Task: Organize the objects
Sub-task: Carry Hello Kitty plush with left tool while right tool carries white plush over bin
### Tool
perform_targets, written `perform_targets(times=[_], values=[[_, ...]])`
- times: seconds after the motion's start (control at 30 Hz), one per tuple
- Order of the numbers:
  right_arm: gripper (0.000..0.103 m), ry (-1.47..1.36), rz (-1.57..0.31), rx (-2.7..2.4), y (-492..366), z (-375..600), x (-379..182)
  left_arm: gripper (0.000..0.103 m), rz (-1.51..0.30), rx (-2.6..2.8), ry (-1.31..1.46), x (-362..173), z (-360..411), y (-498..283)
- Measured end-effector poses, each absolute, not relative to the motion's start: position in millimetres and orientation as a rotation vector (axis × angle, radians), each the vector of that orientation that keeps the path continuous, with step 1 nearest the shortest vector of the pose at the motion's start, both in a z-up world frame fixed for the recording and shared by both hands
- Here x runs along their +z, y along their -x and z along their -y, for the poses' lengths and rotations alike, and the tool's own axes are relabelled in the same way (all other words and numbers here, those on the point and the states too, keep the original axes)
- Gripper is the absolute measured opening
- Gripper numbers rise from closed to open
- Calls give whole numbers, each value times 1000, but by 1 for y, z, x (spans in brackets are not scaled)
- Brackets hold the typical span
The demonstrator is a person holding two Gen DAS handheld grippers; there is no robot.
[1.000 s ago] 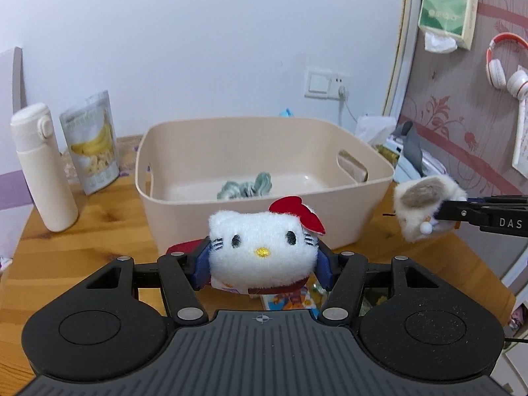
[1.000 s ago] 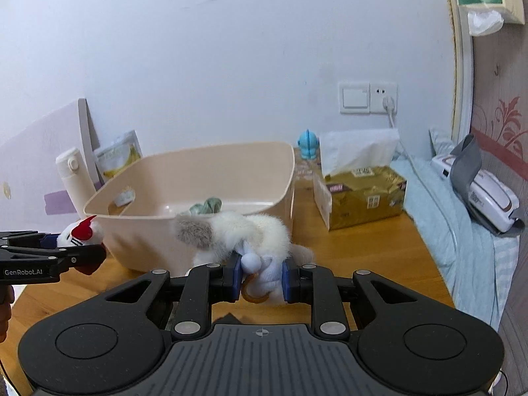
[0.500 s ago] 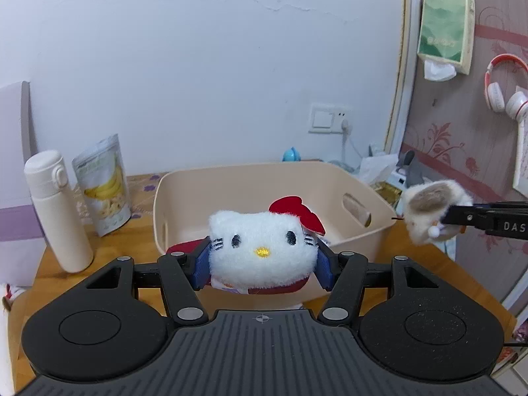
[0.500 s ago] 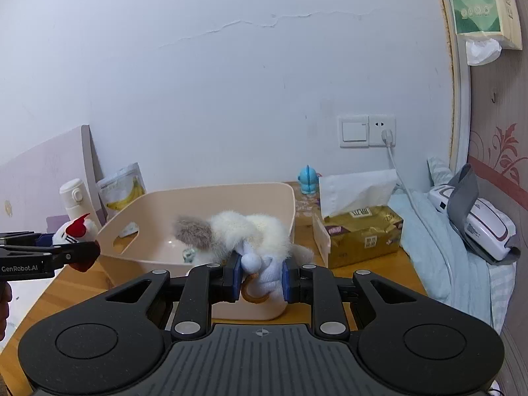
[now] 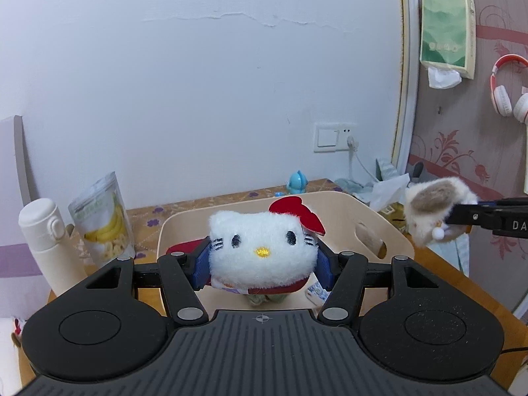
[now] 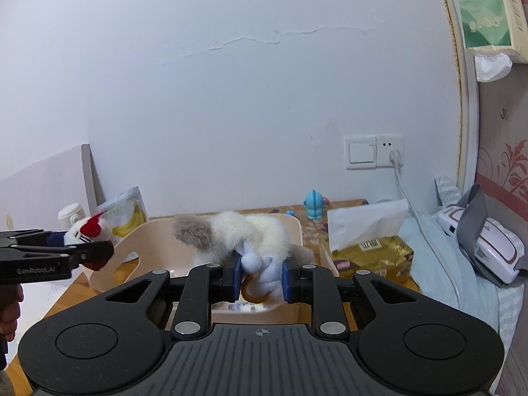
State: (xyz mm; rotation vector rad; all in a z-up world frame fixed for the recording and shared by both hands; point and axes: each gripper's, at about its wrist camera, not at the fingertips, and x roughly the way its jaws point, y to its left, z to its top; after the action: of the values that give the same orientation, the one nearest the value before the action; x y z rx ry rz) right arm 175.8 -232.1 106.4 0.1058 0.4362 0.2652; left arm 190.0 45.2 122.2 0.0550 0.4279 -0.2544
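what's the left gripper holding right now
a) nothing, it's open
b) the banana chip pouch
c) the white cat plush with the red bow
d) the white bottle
c: in the left wrist view the left gripper has its blue pads pressed against both sides of the white cat plush with the red bow, held above the beige bin.

Both views are evenly and softly lit, with only faint shadows cast on the white wall (image 5: 198, 82). Strong fisheye bending is seen at the edges, where dark corners appear. Focus is sharp; no glare is noted.
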Motion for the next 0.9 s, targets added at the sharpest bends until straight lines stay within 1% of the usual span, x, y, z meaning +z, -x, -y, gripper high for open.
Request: perform_targets(times=[0.27, 0.9], values=[[23, -96, -432, 275, -199, 226, 107, 62, -445, -250, -63, 116, -38, -217], [23, 4, -542, 310, -248, 191, 71, 62, -600, -252, -100, 68, -21, -271]])
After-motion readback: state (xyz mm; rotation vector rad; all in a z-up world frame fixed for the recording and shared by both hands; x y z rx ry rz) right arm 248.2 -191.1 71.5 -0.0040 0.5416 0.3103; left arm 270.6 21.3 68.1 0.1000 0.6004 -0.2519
